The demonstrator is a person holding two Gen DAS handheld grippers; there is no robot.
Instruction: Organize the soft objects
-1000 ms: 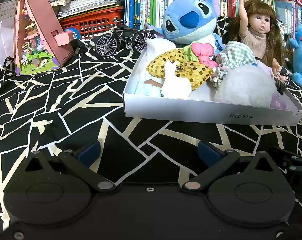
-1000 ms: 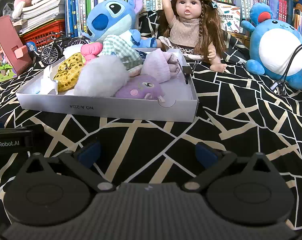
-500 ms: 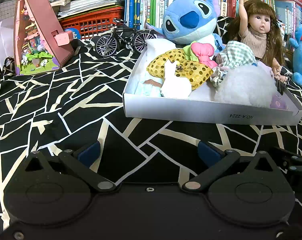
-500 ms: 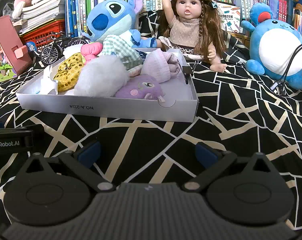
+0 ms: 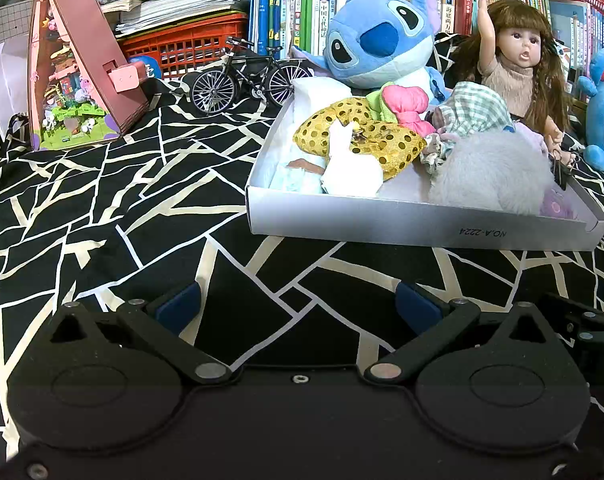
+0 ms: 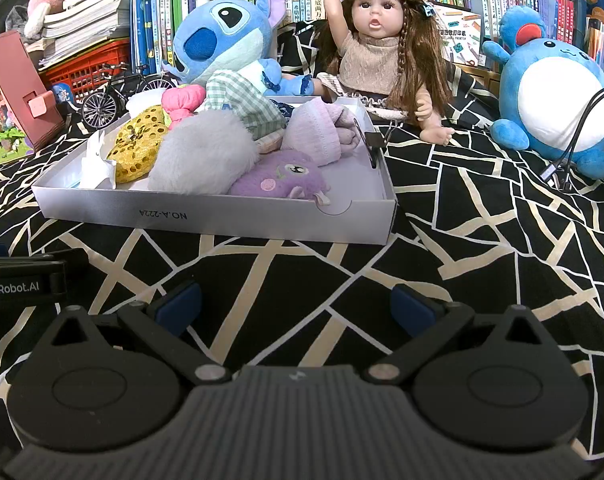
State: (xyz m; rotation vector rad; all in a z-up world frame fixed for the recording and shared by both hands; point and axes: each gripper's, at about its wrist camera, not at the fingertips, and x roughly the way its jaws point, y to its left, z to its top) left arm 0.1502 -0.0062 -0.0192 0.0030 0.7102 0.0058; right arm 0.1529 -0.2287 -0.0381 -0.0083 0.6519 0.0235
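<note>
- Left gripper (image 5: 298, 306): jaws spread wide, nothing between the blue fingertips (image 5: 178, 306), low over the black-and-cream patterned cloth (image 5: 102, 208).
- Right gripper (image 6: 296, 306): same, wide apart and empty, low over the same cloth, just right of the left one; the left unit's body shows at its left edge.
- White cardboard tray (image 6: 222, 216) sits ahead of both tools: ahead-right of the left gripper, ahead and slightly left of the right. Well apart from both.
- Soft items are all in the tray: grey fluffy plush (image 6: 202, 160) and purple plush (image 6: 280, 178) at the near wall, gold sequin piece (image 5: 361, 136) and white crumpled piece (image 5: 351, 168) toward the left end, pink bundle (image 5: 407, 106), green checked cloth (image 6: 246, 100), pale pink knit (image 6: 317, 132) further back.
- Black binder clip (image 6: 375, 142) is on the tray's right wall.
- Beyond the tray: blue plush (image 6: 226, 36) and doll (image 6: 375, 40) against the bookshelf.
- Far ahead-left of the left gripper: model bicycle (image 5: 248, 76), triangular diorama (image 5: 74, 72).
- Far ahead-right of the right gripper: round blue-and-white plush (image 6: 553, 92).
</note>
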